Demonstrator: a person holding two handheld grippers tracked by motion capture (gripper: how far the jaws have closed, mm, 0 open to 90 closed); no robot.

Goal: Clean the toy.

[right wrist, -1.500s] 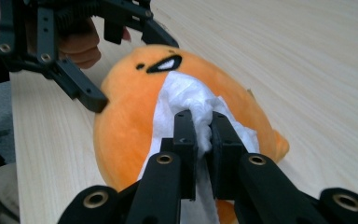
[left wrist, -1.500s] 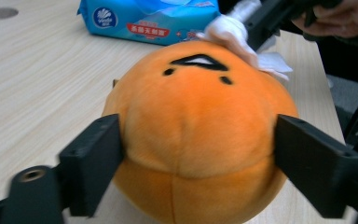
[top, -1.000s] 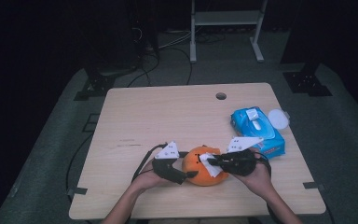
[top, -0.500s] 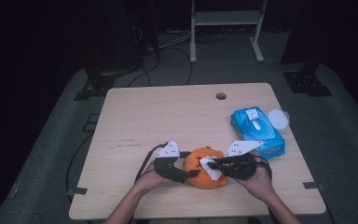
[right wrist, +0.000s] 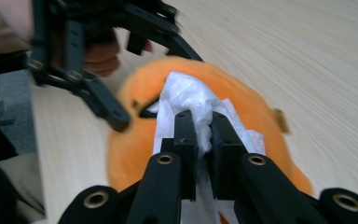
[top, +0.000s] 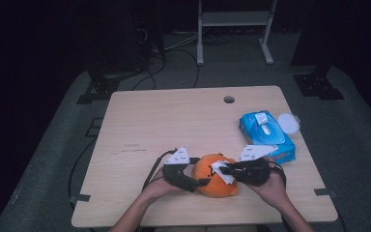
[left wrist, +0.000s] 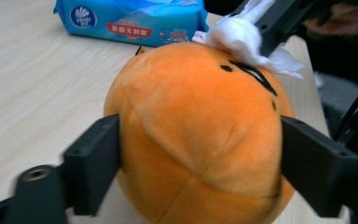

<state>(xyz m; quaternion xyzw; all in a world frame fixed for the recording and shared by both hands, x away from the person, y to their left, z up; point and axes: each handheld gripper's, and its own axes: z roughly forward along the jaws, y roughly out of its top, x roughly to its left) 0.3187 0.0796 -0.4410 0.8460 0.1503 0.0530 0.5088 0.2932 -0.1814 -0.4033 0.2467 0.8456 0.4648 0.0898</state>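
Near the front edge of the wooden table (top: pixel 174 121), between the person's two hands, sits a round orange plush toy (top: pixel 216 175). The left gripper (top: pixel 200 182) has its two black jaws spread wide and pressed against either side of the toy, clasping it; the left gripper view shows the toy bulging between them, its underside cut off at the bottom edge. The right gripper (top: pixel 222 170) has its jaws pinched tight on a crumpled white tissue (right wrist: pixel 191 105), and the tissue lies against the top of the toy, right by its small black face markings. Part of that face is covered by the tissue, so I cannot make out the full expression. From the right gripper view the toy is blurred and the far side of it is hidden behind the jaws. Well off to the right lies a blue pack of wet wipes (top: pixel 265 134), its lid flap (top: pixel 288 122) swung open; the print on the pack is too small to read.
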